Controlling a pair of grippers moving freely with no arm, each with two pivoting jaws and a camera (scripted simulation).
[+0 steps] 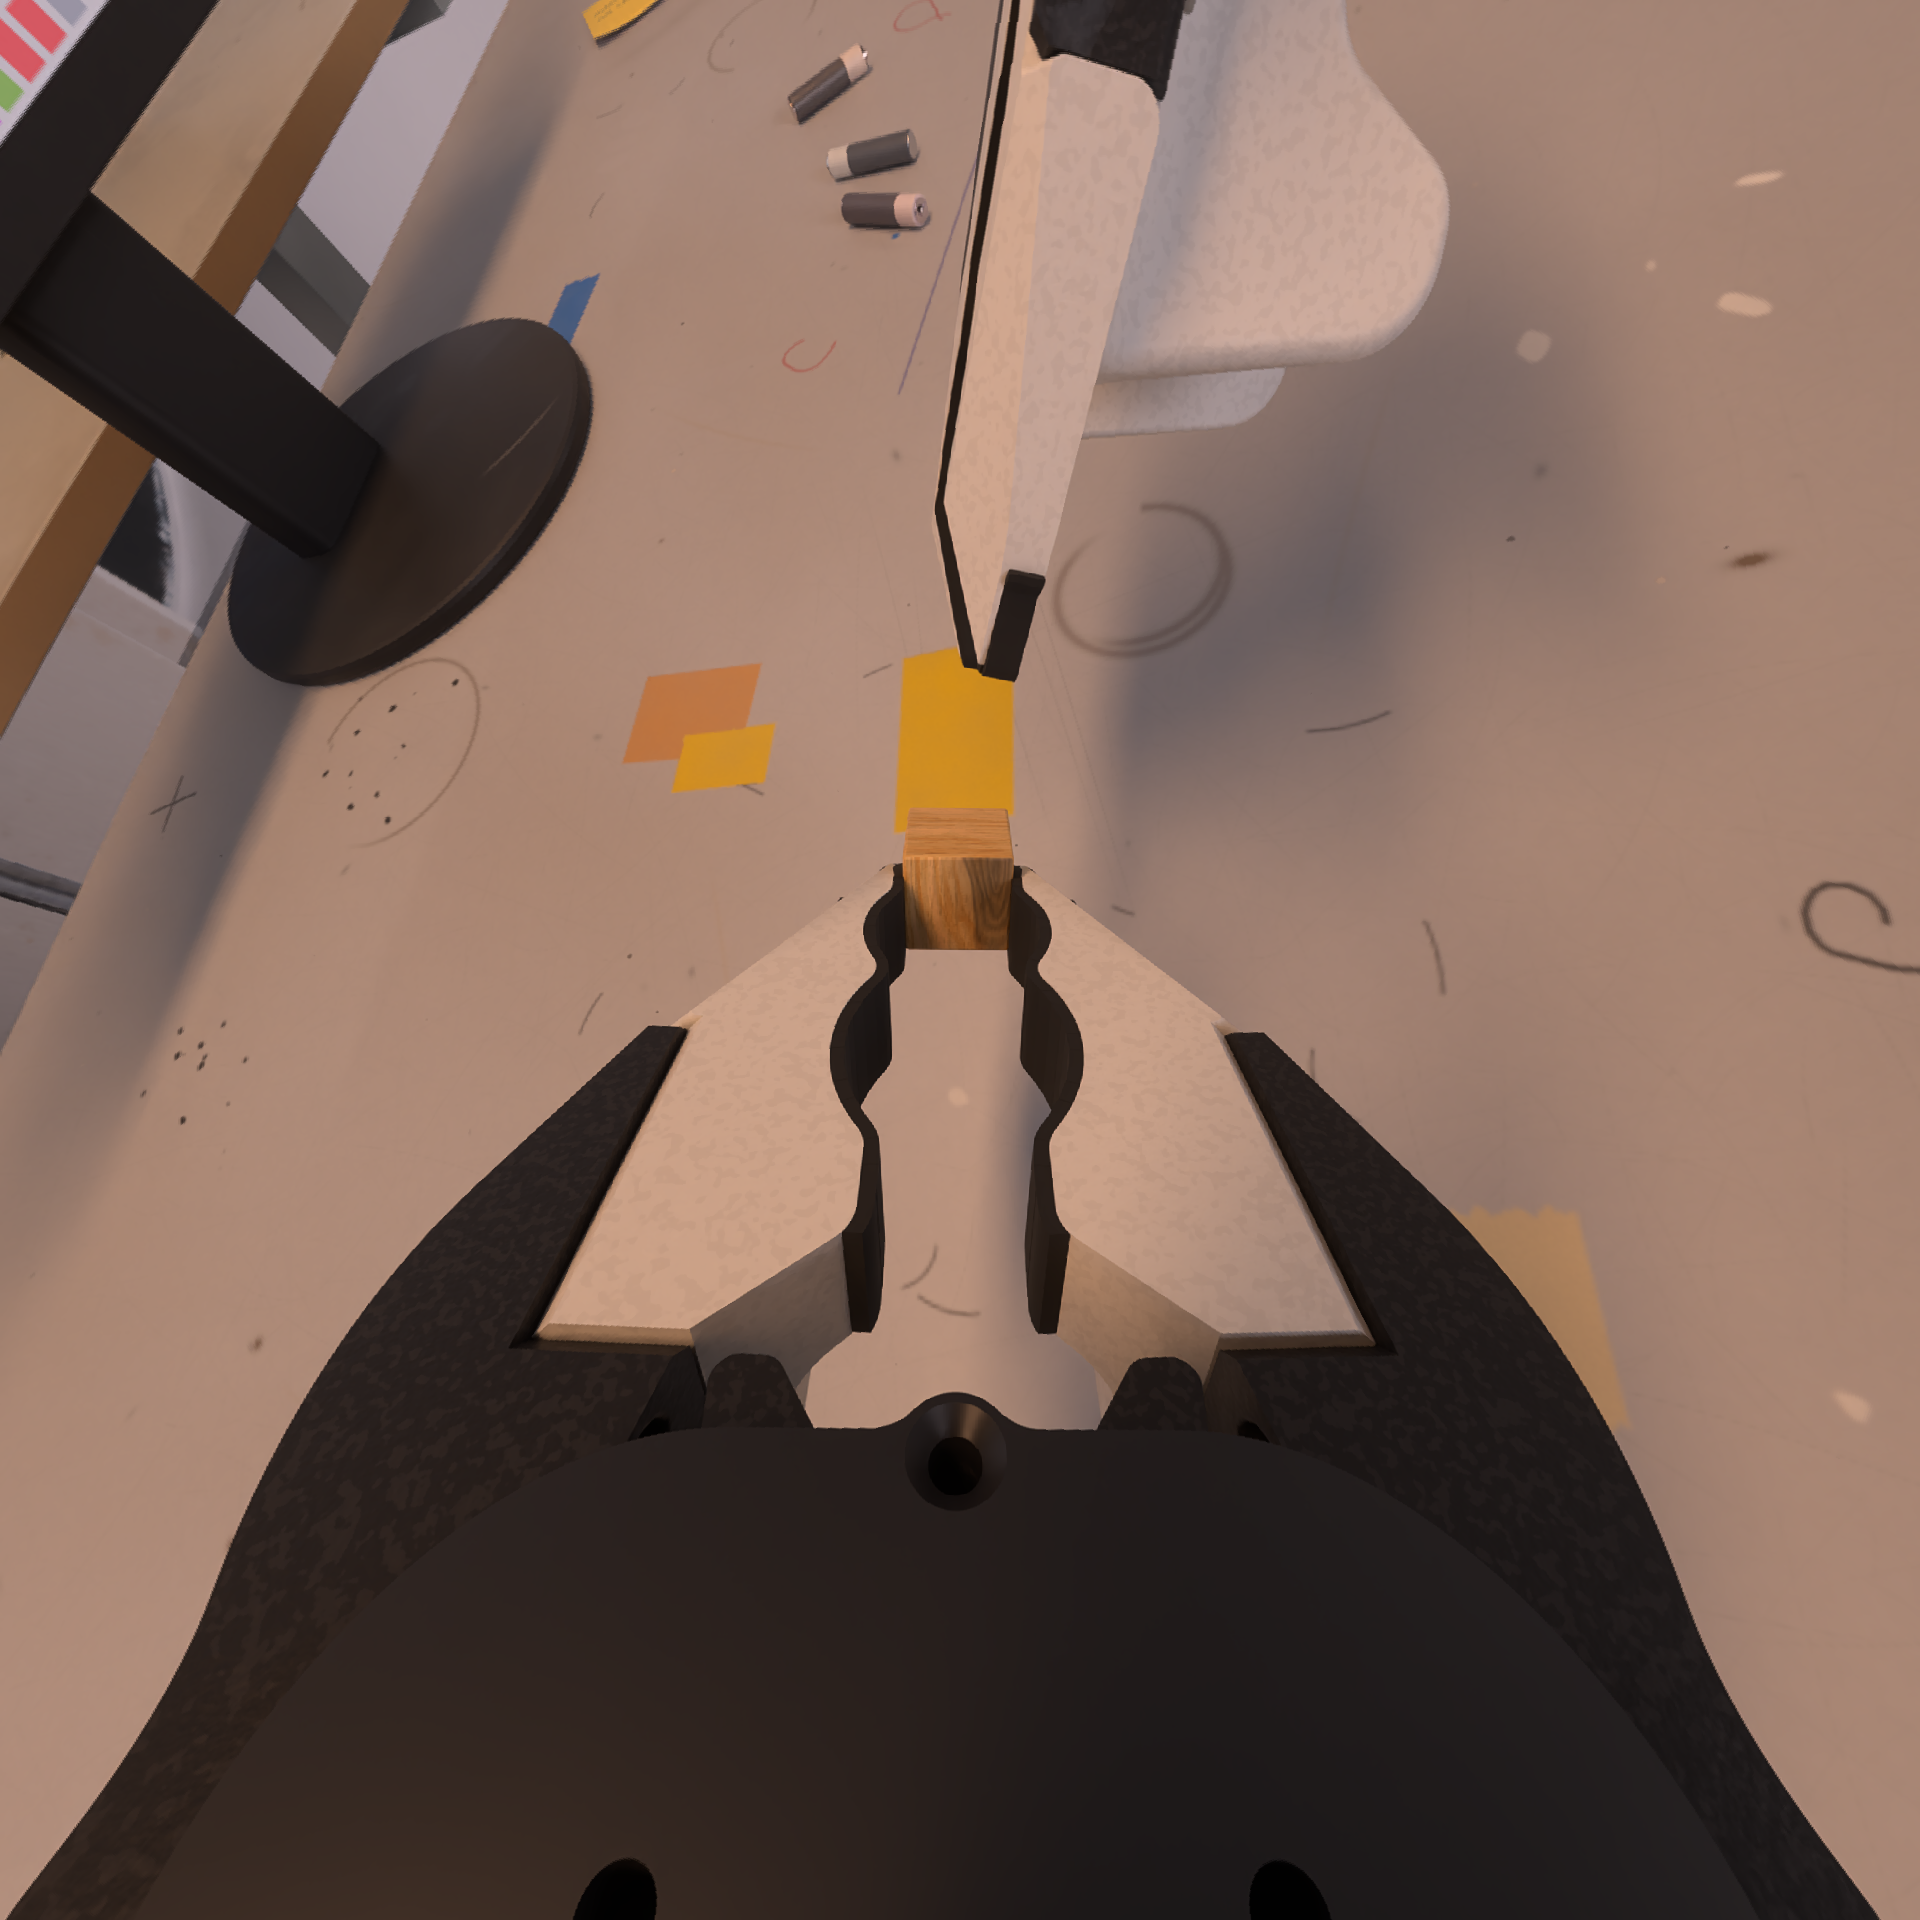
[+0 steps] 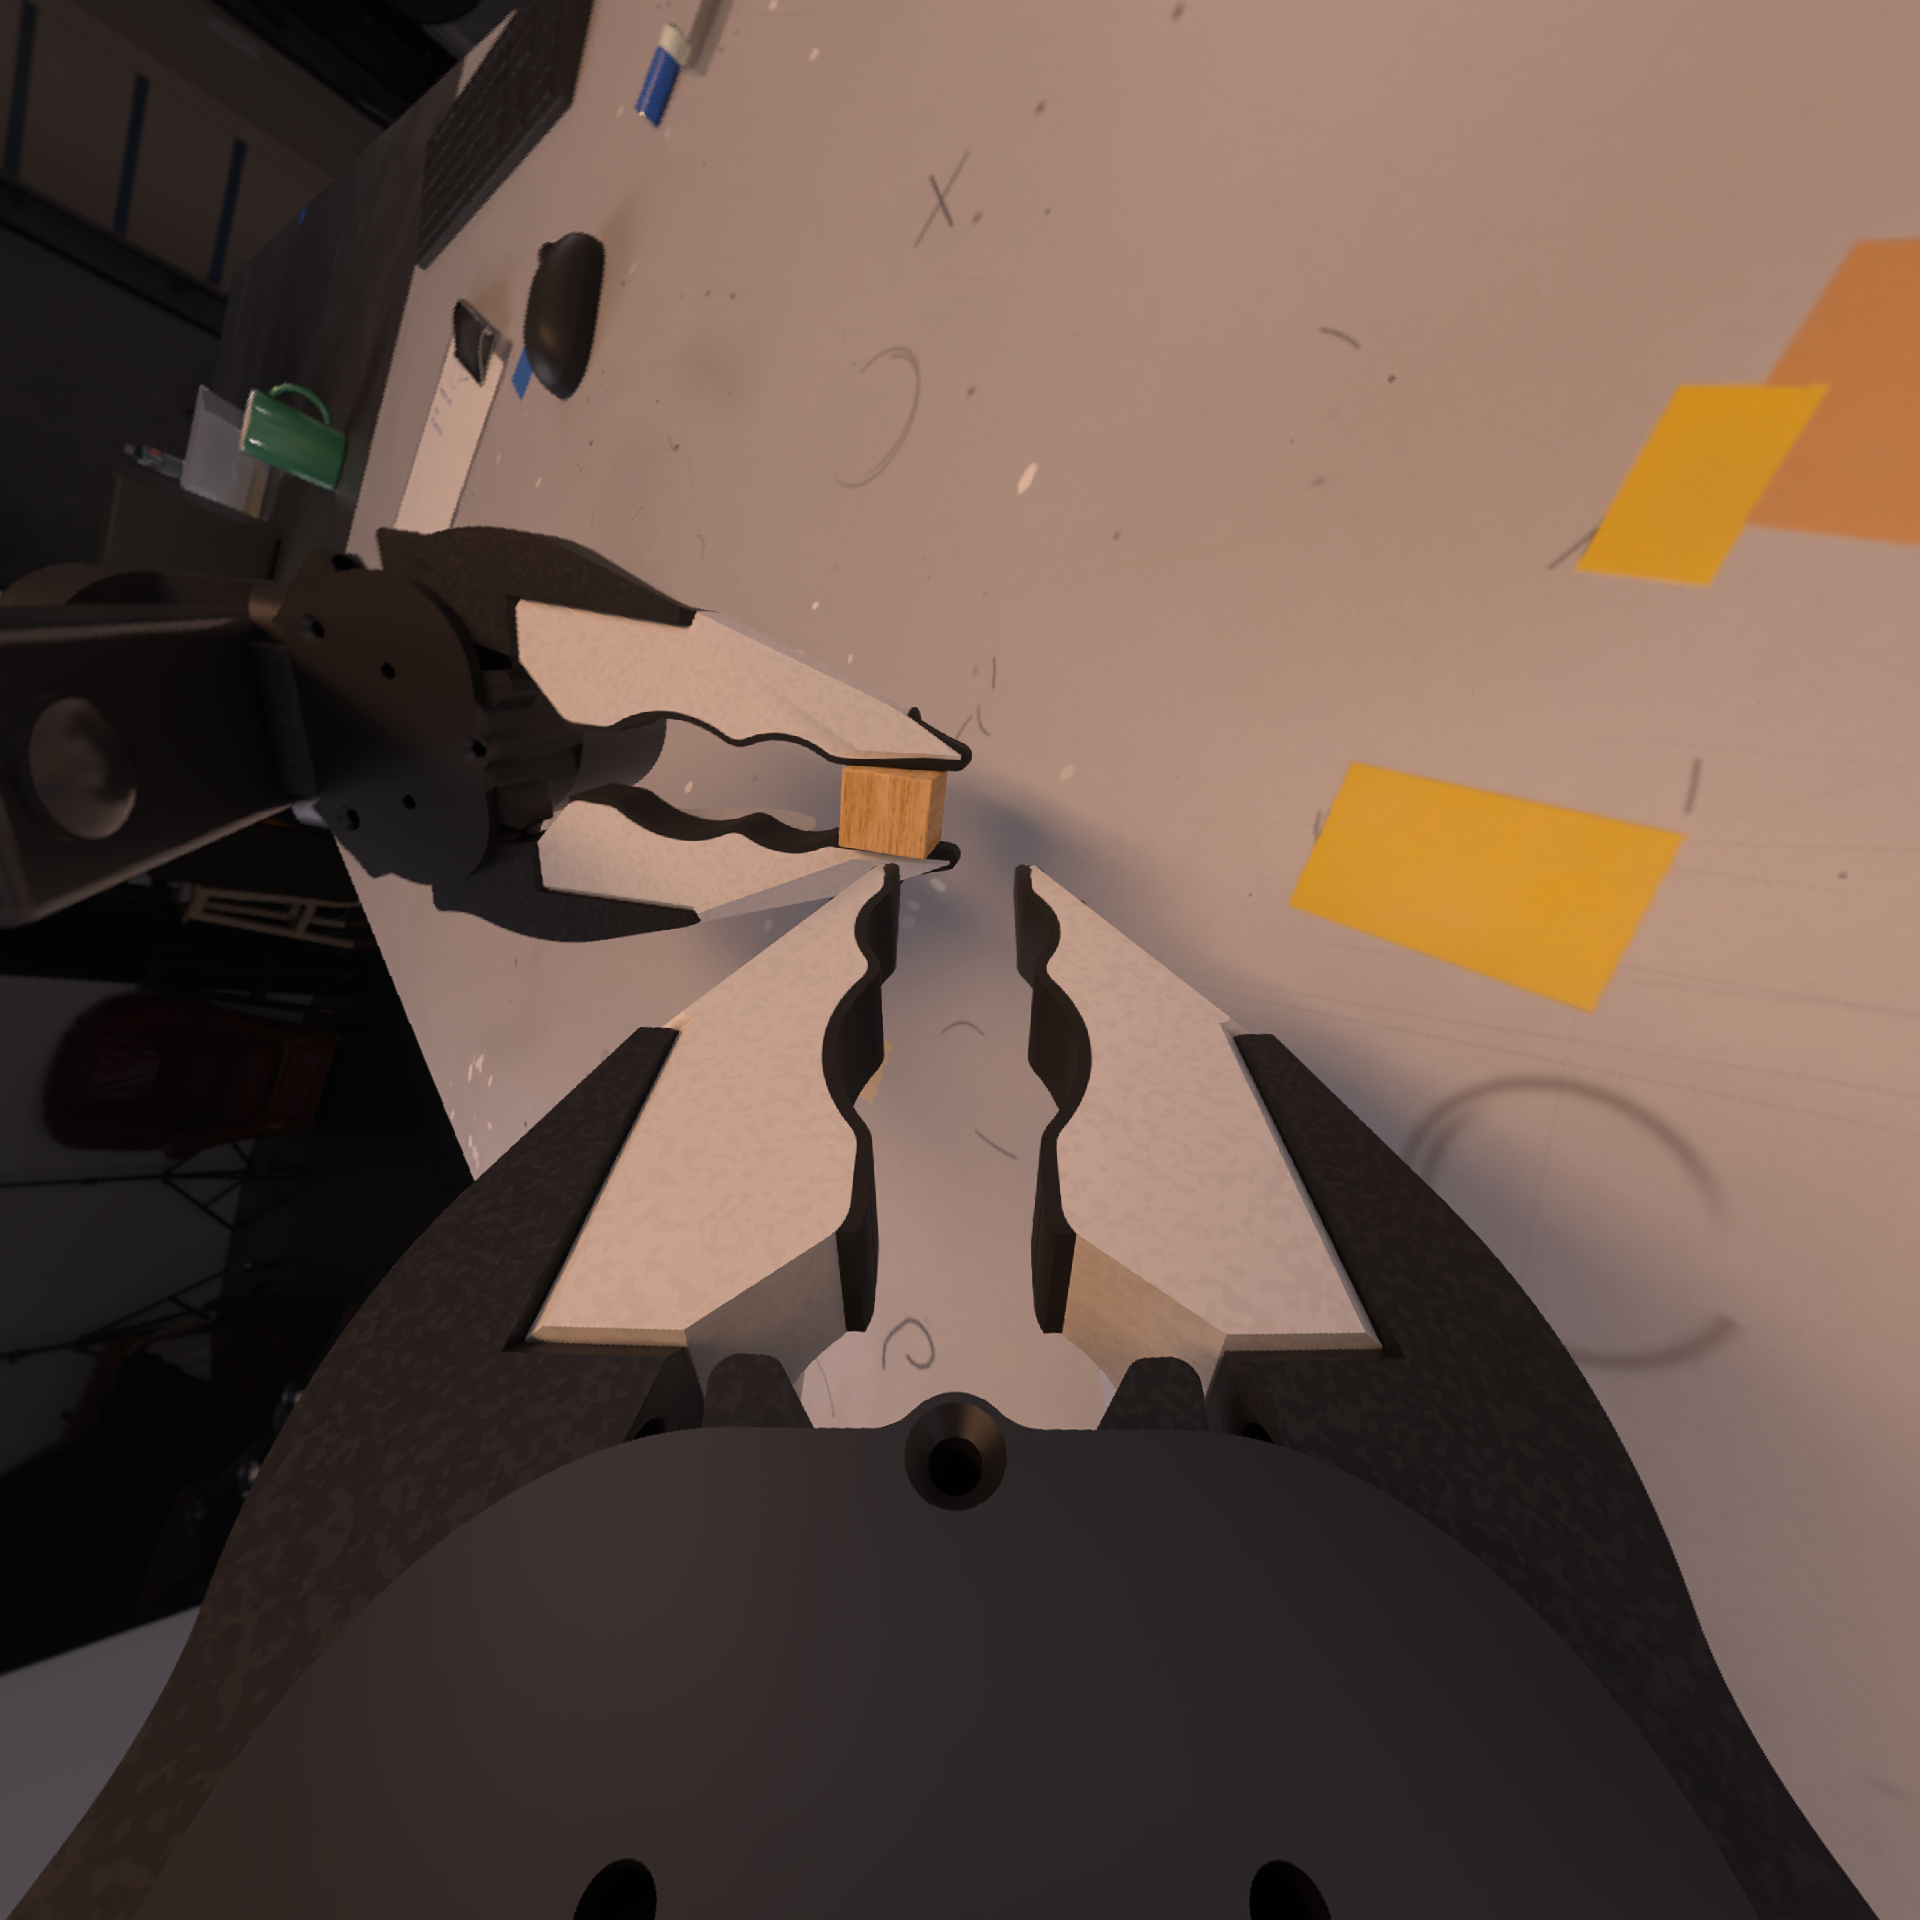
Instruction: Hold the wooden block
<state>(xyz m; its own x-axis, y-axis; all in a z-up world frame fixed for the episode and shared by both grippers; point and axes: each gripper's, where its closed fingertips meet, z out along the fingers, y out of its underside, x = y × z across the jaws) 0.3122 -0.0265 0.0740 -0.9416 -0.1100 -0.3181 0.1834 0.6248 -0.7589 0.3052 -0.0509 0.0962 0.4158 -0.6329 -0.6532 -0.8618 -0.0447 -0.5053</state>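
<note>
The wooden block (image 1: 956, 883) is a small light-brown cube. My left gripper (image 1: 956, 878) is shut on it at the fingertips, over the beige table (image 1: 1351, 935). In the right wrist view the left gripper (image 2: 940, 805) comes in from the left with the block (image 2: 891, 810) between its tips. My right gripper (image 2: 956, 883) is open and empty, its left fingertip just below the block and the left gripper's lower finger. In the left wrist view the right gripper (image 1: 992, 644) hangs edge-on beyond the block.
Yellow notes (image 1: 954, 727) (image 2: 1475, 883) and an orange note (image 1: 691, 712) lie flat on the table. A black round stand base (image 1: 416, 499) and three batteries (image 1: 873, 156) are farther off. A mouse (image 2: 564, 312), keyboard (image 2: 499, 114) and green mug (image 2: 296, 436) sit near the table's far edge.
</note>
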